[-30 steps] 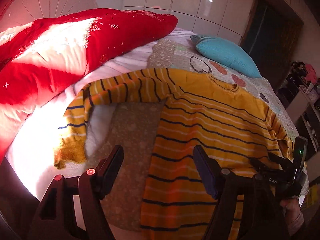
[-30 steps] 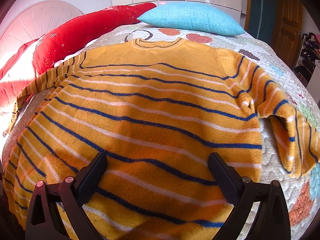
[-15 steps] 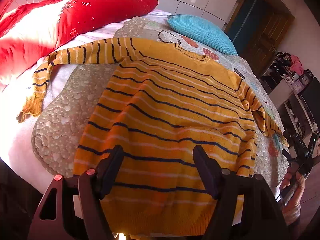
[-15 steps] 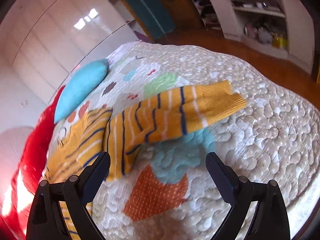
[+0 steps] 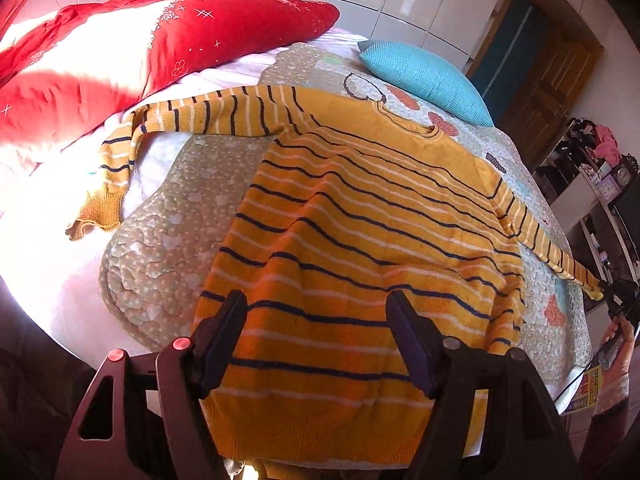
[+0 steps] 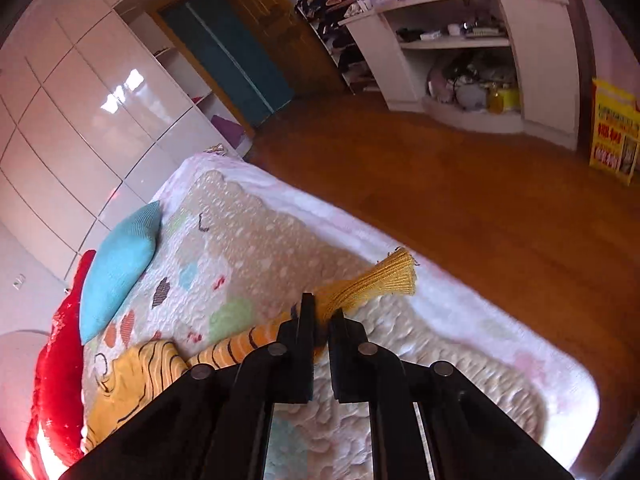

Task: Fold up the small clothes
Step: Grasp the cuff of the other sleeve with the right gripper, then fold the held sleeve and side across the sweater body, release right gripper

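Note:
A yellow sweater with dark and white stripes (image 5: 360,216) lies flat on the bed, hem nearest me, one sleeve bent down at the left (image 5: 116,160). My left gripper (image 5: 316,336) is open and empty above the hem. My right gripper (image 6: 322,316) is shut on the right sleeve's cuff (image 6: 384,280) and holds the sleeve stretched out toward the bed's right edge. It also shows at the far right of the left wrist view (image 5: 618,296).
A quilted patterned bedspread (image 5: 168,220) covers the bed. A red duvet (image 5: 120,52) lies at the back left, a blue pillow (image 5: 424,76) at the head. Wooden floor (image 6: 480,200) and white shelves (image 6: 460,40) lie to the right of the bed.
My right gripper swung to the right sleeve, closed on its cuff and pulled the sleeve out straight. My left gripper moved back toward the sweater's hem and stayed open.

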{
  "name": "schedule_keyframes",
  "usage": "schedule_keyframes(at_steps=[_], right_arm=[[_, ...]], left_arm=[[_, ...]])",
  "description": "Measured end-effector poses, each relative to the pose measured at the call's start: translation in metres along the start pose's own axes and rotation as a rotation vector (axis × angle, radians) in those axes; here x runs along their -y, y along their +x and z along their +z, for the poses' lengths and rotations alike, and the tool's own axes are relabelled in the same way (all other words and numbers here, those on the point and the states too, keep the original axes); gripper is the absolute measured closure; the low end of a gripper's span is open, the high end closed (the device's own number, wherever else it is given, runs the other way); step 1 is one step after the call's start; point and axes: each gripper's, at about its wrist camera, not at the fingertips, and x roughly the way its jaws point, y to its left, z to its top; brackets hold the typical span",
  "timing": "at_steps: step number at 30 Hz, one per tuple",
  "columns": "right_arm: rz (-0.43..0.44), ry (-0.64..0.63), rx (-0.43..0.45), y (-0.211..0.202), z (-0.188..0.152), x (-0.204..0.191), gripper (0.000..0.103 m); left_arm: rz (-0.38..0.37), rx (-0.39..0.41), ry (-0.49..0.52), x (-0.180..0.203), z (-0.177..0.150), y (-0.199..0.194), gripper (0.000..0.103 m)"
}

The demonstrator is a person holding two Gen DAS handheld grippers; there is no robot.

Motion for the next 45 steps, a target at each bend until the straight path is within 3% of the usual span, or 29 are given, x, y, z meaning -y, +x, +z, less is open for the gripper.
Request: schedule_keyframes(at_steps=[5, 10, 14, 19, 24, 30, 42, 43, 45], right_arm=[[0.002, -0.131, -0.003, -0.013, 0.009, -0.033, 0.096], [0.102, -0.275, -0.081, 0.009, -0.025, -0.121, 0.096], [0.216, -0.396, -0.179, 0.032, -0.075, -0.214, 0.096], [0.339, -0.557, -0.302, 0.057, -0.163, -0.329, 0.096], [0.391, -0.702, -0.439, 0.094, -0.258, -0.419, 0.096], [0.36, -0.784, -0.546, 0.129, -0.337, -0.466, 0.096], [0.387, -0.909, -0.561, 0.119, -0.386, -0.512, 0.092], [0.386, -0.916, -0.57, 0.119, -0.392, -0.513, 0.087], [0.401, -0.915, -0.592, 0.12, -0.402, -0.514, 0.068]], left_arm=[[-0.025, -0.012, -0.009, -0.001, -0.003, 0.009, 0.032], [-0.045, -0.012, -0.007, -0.004, -0.006, 0.009, 0.032], [-0.053, 0.014, -0.004, -0.012, -0.008, 0.001, 0.032], [-0.023, 0.057, 0.0, -0.034, -0.008, -0.01, 0.031], [0.009, 0.065, -0.038, -0.065, -0.011, -0.008, 0.029], [0.03, 0.039, -0.103, -0.097, -0.018, 0.0, 0.029], [0.04, 0.048, -0.156, -0.114, -0.019, 0.008, 0.028], [0.042, 0.048, -0.153, -0.113, -0.02, 0.008, 0.028], [0.039, 0.045, -0.152, -0.113, -0.02, 0.008, 0.028]])
